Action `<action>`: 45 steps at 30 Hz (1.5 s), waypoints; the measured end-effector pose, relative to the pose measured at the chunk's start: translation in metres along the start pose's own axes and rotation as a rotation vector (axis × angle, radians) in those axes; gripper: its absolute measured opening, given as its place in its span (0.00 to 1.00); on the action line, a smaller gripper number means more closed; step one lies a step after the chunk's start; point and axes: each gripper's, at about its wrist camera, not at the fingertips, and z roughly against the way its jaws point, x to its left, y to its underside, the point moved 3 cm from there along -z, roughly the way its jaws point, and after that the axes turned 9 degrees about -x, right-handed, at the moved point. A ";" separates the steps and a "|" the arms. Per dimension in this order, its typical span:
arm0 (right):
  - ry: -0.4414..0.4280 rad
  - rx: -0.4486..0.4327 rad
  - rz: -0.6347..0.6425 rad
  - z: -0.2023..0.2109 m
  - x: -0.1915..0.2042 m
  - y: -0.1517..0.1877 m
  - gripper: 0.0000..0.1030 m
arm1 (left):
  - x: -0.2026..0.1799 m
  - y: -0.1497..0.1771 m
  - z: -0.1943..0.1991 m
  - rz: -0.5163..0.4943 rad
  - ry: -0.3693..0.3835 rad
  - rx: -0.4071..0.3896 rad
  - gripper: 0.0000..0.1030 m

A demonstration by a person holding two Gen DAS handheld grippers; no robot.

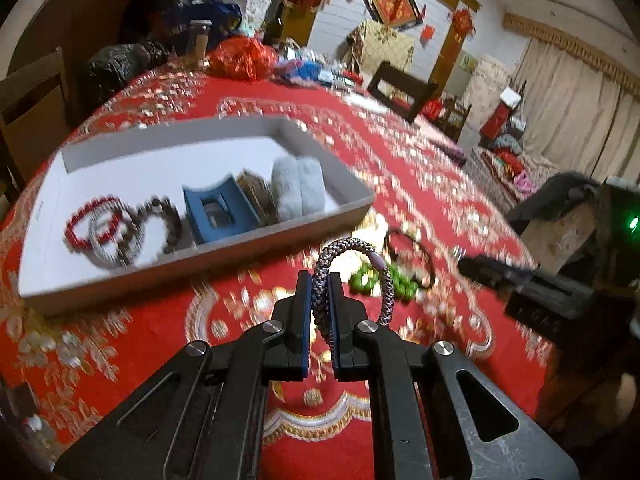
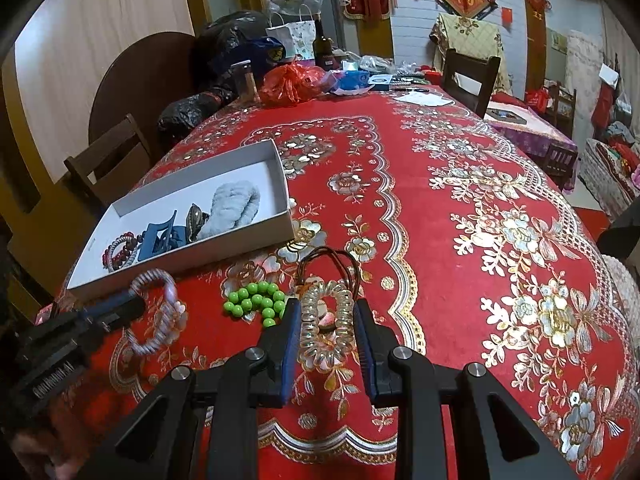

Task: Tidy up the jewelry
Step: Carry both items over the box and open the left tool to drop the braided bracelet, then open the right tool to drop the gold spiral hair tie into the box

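Fingers of the left gripper (image 1: pixel 320 280) pinched shut on a braided grey cord bracelet (image 1: pixel 352 276) lifted above the red tabletop (image 2: pixel 440 208) near its front edge; right gripper (image 2: pixel 326 312) half-open, gripping a clear spiral hair tie (image 2: pixel 326 322) beside green beads (image 2: pixel 256 300), white box (image 2: pixel 276 148) behind.

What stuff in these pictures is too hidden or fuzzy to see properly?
- Left wrist view: the bracelets in the white box are blurred by motion; their beads run together.
- Left wrist view: the green beads sit partly behind the braided bracelet in the left gripper.
- Right wrist view: the small brown thing in the box sits half behind the blue clip.
- Right wrist view: whether the right gripper pinches the clear coil bracelet is unclear.
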 end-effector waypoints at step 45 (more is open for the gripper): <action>-0.241 0.022 -0.025 -0.099 0.075 -0.072 0.37 | 0.114 -0.027 -0.022 0.200 -0.333 -0.067 0.43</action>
